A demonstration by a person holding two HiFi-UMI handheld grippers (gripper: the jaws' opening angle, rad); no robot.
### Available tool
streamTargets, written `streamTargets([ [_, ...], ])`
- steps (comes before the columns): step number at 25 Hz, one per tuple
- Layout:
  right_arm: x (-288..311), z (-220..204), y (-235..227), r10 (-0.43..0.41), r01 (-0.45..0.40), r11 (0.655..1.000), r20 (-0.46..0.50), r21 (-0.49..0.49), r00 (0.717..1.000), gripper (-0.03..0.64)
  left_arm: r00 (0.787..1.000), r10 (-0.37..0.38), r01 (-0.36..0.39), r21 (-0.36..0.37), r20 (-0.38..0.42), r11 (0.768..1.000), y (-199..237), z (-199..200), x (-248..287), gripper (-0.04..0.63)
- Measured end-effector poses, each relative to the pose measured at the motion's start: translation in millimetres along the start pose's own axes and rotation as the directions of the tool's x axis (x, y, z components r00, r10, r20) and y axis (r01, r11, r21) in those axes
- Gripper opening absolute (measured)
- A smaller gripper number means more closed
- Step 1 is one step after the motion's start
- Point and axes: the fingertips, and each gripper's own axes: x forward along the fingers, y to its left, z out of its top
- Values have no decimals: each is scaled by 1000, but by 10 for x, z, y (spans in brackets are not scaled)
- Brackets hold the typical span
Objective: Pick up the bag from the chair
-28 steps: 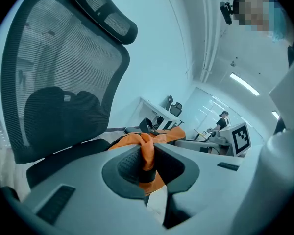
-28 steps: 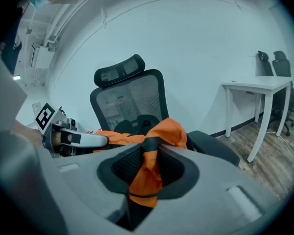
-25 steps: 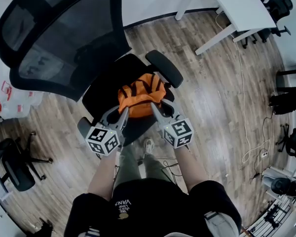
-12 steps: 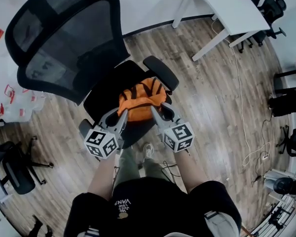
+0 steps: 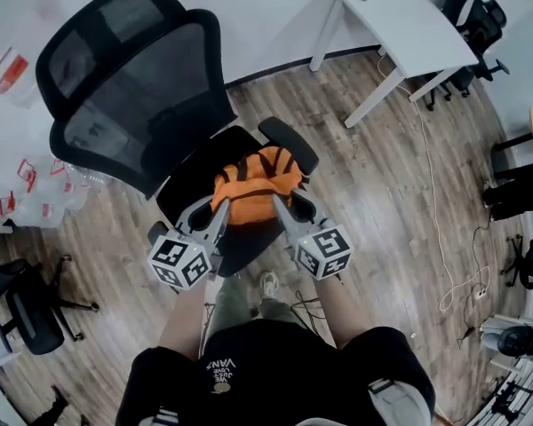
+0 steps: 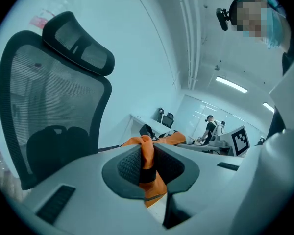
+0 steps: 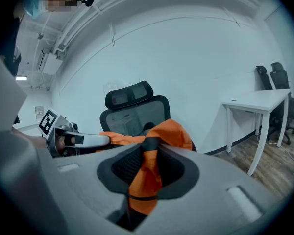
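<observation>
An orange bag with black trim (image 5: 252, 185) hangs over the seat of a black mesh office chair (image 5: 133, 96), held from both sides. My left gripper (image 5: 220, 208) is shut on the bag's left edge; orange cloth (image 6: 148, 166) is pinched between its jaws. My right gripper (image 5: 279, 204) is shut on the bag's right edge, with cloth (image 7: 146, 177) clamped between its jaws. In the right gripper view the bag (image 7: 162, 131) bulges past the jaws, and the left gripper (image 7: 68, 138) shows beyond it.
The chair's armrest (image 5: 289, 143) lies just right of the bag. A white desk (image 5: 400, 34) stands at the upper right, with black chairs (image 5: 475, 20) behind it. A white cable (image 5: 440, 211) runs across the wooden floor. Another chair base (image 5: 22, 300) is at the left.
Both grippers have stayed shut on the bag. The bag has come up slightly off the seat, and the chair has drifted right and down in the head view.
</observation>
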Motion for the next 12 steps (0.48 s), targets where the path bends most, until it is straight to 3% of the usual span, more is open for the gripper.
streamTargets([
  [12,-196,522,152,7,-5,1000,84,-29,996,84,997,-12,7,62,79,998,-287,491,-170,66],
])
